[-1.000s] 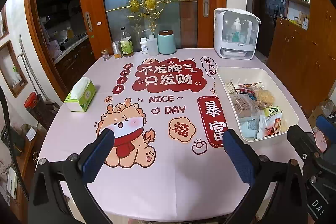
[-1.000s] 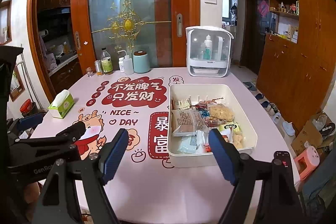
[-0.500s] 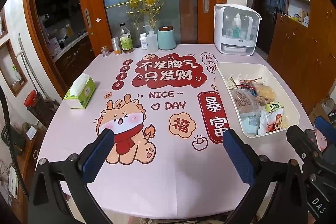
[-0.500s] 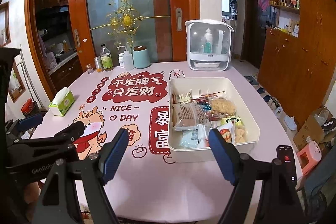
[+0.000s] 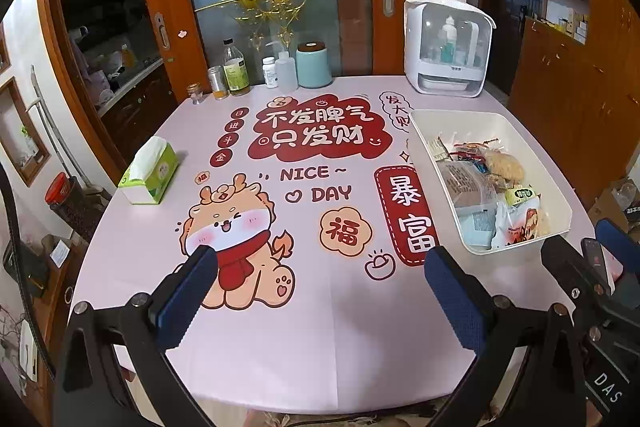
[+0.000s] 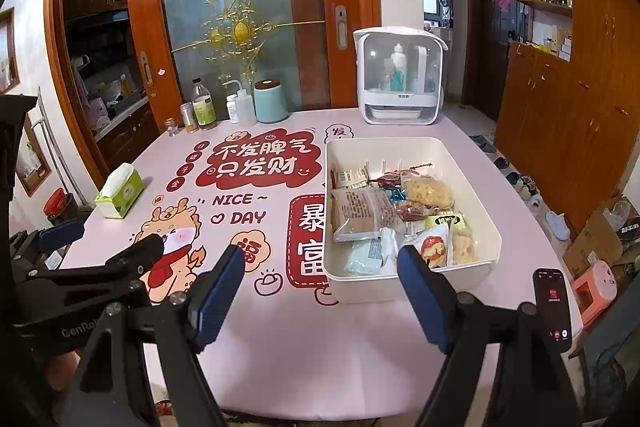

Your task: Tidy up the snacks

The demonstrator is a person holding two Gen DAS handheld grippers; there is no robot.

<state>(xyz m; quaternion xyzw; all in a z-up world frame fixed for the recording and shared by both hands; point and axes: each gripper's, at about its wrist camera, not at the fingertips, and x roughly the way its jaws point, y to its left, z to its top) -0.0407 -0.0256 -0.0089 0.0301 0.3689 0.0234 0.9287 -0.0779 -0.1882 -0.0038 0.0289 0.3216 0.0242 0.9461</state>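
A white plastic bin (image 5: 555, 183) (image 6: 476, 167) sits on the right side of the pink table. It holds several snack packets (image 5: 486, 195) (image 6: 396, 215), among them a brown flat packet and a pale noodle block. My left gripper (image 5: 320, 291) is open and empty above the table's near edge, left of the bin. My right gripper (image 6: 320, 287) is open and empty, just in front of the bin's near left corner. The right gripper also shows at the right edge of the left wrist view (image 5: 592, 267).
A green tissue box (image 5: 150, 173) (image 6: 120, 191) lies at the table's left edge. Bottles and a teal canister (image 5: 314, 65) stand at the back, with a white dispenser cabinet (image 5: 446, 53) at back right. A phone (image 6: 554, 309) is mounted on the right gripper.
Both grippers have backed and risen slightly, so the table and bin sit a little lower and farther in view. Both stay open and empty.
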